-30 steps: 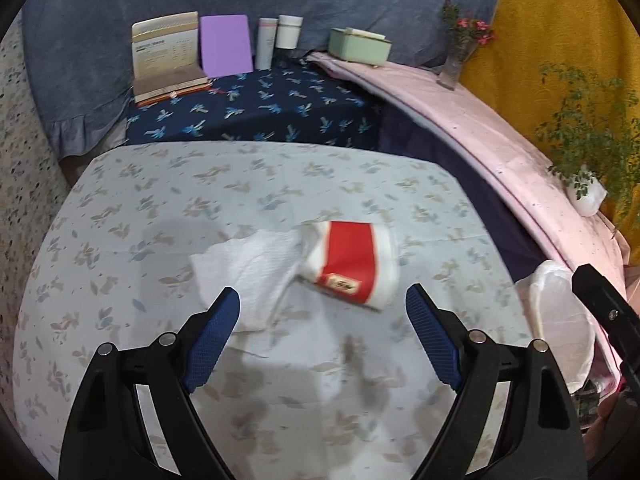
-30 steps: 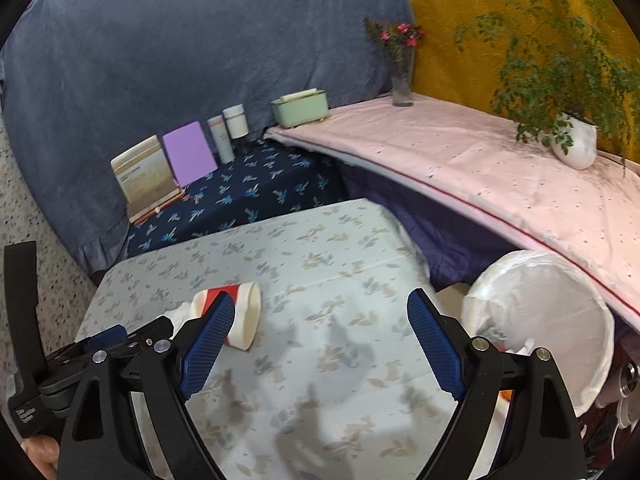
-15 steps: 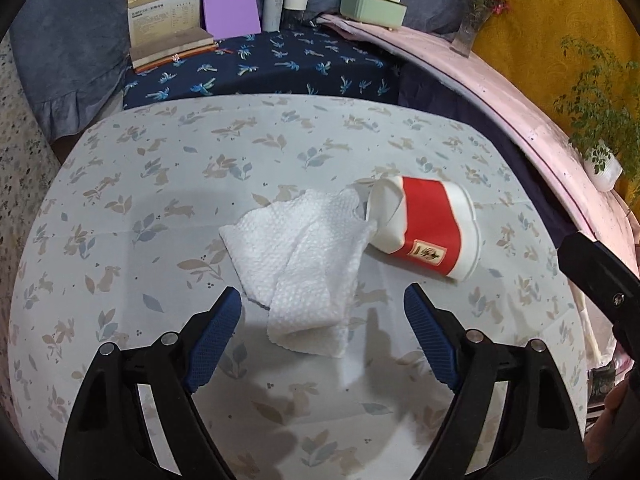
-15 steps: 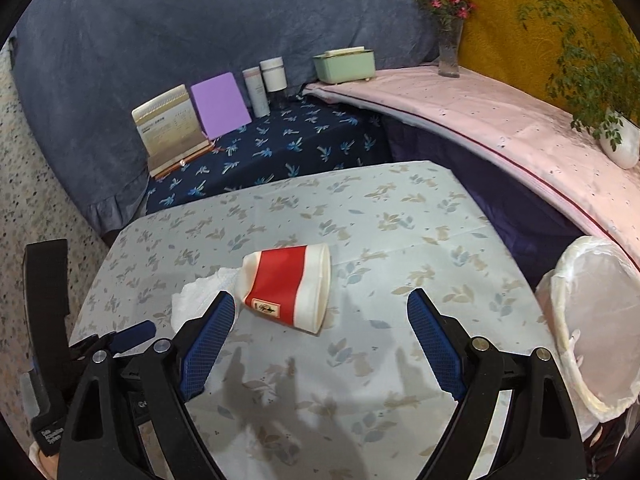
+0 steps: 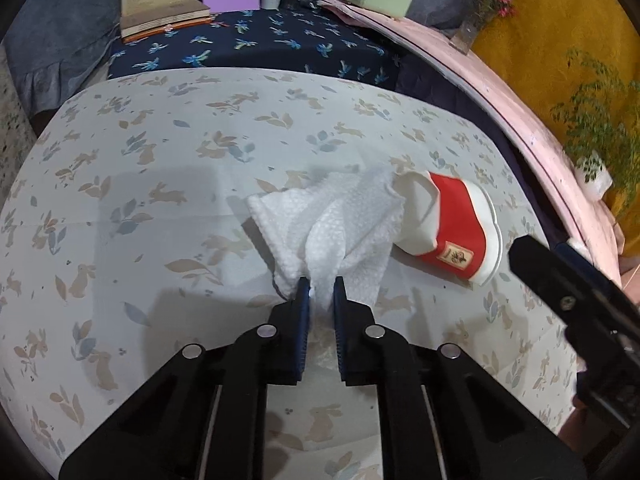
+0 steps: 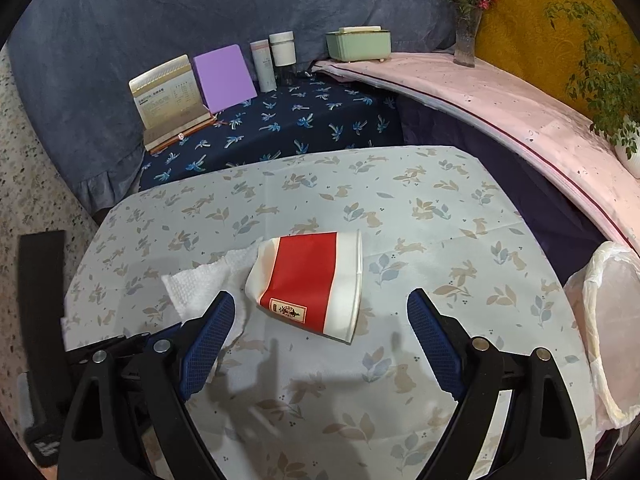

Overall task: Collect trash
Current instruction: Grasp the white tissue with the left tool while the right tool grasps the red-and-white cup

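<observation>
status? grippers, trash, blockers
Left gripper just closed, pinching the paper towel. Right gripper open, empty, short of the tipped paper cup. Bag-lined bin at table's right edge; nothing in the way.

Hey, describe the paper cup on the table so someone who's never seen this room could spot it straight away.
Find the table with the pale rabbit-print cloth. Near its middle a paper cup lies tipped on its side, its base end against a crumpled white paper towel. It is the only red thing there: white with a broad red band and a small label.
</observation>
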Demonstrator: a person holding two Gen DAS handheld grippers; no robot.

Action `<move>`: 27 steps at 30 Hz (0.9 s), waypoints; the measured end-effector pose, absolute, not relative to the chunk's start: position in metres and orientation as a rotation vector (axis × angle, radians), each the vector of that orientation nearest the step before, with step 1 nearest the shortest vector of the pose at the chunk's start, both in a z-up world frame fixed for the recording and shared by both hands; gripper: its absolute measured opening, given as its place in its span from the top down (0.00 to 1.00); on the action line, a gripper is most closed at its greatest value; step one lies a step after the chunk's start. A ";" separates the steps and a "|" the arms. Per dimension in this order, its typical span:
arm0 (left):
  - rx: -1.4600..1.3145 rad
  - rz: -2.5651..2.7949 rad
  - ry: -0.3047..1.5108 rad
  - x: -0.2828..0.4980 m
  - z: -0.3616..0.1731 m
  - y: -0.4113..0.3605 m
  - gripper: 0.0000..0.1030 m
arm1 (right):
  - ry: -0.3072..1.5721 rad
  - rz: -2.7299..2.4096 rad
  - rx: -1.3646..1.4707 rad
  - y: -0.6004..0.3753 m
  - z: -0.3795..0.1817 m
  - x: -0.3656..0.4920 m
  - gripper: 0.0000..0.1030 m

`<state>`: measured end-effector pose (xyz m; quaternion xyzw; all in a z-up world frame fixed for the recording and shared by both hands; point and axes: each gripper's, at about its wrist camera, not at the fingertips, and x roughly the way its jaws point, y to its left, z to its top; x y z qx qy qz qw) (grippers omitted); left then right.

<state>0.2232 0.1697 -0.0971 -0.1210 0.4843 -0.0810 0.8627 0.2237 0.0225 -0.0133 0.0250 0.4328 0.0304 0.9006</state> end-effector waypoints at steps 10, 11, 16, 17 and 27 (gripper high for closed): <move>-0.292 -0.111 0.968 0.225 -0.085 0.203 0.91 | 0.929 0.037 0.045 0.042 -0.036 0.251 0.18; -0.292 -0.107 0.969 0.226 -0.086 0.205 0.91 | 0.929 0.027 0.039 0.044 -0.038 0.254 0.18; -0.299 -0.095 0.973 0.227 -0.091 0.213 0.91 | 0.943 -0.018 0.025 0.046 -0.050 0.266 0.18; -0.298 -0.093 0.974 0.227 -0.092 0.214 0.91 | 0.946 -0.022 0.027 0.046 -0.052 0.267 0.18; -0.295 -0.108 0.979 0.226 -0.096 0.209 0.91 | 1.001 -0.038 0.046 0.042 -0.075 0.274 0.18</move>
